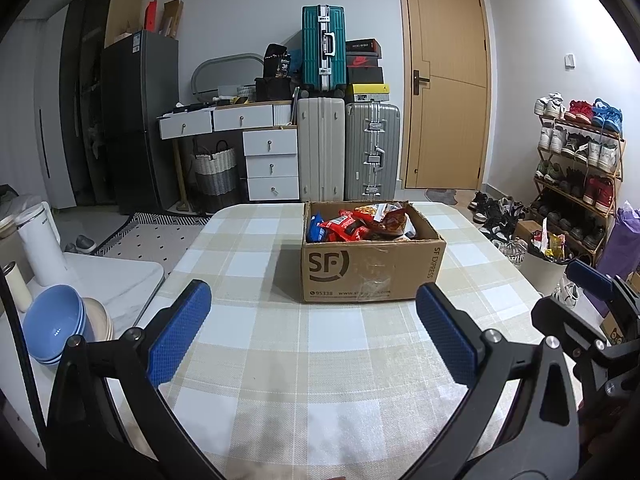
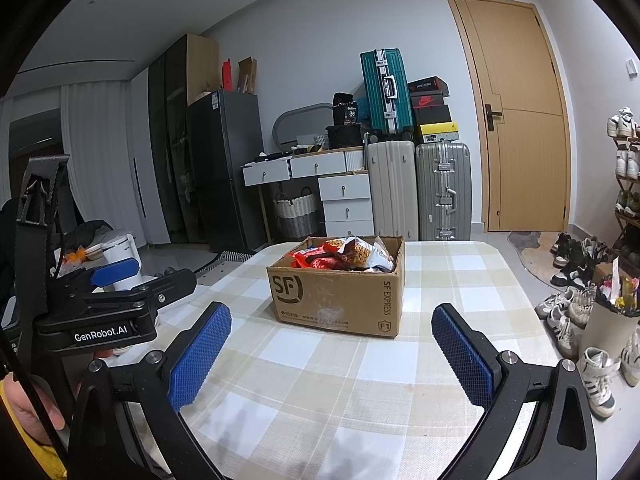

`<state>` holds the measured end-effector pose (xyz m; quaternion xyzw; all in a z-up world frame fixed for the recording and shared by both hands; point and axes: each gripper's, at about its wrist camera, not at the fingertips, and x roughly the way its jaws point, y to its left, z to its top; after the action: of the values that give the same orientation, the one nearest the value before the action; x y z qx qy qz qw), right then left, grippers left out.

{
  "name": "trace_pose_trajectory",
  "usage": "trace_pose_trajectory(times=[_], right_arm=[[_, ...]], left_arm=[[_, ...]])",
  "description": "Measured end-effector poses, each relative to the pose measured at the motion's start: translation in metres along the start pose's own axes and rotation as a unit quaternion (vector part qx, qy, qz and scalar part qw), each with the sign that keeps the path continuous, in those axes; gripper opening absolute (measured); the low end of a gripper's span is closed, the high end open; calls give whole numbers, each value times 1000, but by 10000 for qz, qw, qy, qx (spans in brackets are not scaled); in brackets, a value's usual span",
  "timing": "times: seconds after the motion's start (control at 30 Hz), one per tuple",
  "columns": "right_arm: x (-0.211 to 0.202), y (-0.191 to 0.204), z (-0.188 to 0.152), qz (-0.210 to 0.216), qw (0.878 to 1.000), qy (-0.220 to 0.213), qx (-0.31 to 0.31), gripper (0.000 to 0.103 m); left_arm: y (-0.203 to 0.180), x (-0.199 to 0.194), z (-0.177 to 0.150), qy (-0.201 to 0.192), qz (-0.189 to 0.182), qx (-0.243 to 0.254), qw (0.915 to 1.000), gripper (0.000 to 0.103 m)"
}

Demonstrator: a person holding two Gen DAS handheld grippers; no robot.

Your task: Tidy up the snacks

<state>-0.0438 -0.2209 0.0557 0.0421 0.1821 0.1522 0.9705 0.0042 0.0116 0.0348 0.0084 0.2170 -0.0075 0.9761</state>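
Note:
A brown SF Express cardboard box [image 1: 372, 272] stands open on the checked tablecloth [image 1: 320, 360]. It holds several snack packets [image 1: 360, 226], red, blue and orange. The box also shows in the right wrist view [image 2: 336, 300], with the snacks [image 2: 344, 256] piled inside. My left gripper [image 1: 314, 332] is open and empty, above the table short of the box. My right gripper [image 2: 332, 352] is open and empty, also short of the box. The right gripper shows at the right edge of the left wrist view [image 1: 592, 284]; the left gripper shows at the left of the right wrist view [image 2: 116, 272].
Stacked blue and beige bowls [image 1: 60, 320] and a white kettle [image 1: 38, 240] sit on a side surface at left. Suitcases [image 1: 348, 152], drawers [image 1: 272, 160] and a fridge [image 1: 136, 120] stand behind. A shoe rack [image 1: 576, 168], loose shoes and a bin [image 1: 544, 264] are at right.

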Motion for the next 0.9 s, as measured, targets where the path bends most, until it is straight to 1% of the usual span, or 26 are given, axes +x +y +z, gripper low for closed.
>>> trace_pose_trajectory(times=[0.9], right_arm=[[-5,0,2,-38,10000,-2,52,102]], left_arm=[[0,-2,1,-55,-19,-53,10000,102]])
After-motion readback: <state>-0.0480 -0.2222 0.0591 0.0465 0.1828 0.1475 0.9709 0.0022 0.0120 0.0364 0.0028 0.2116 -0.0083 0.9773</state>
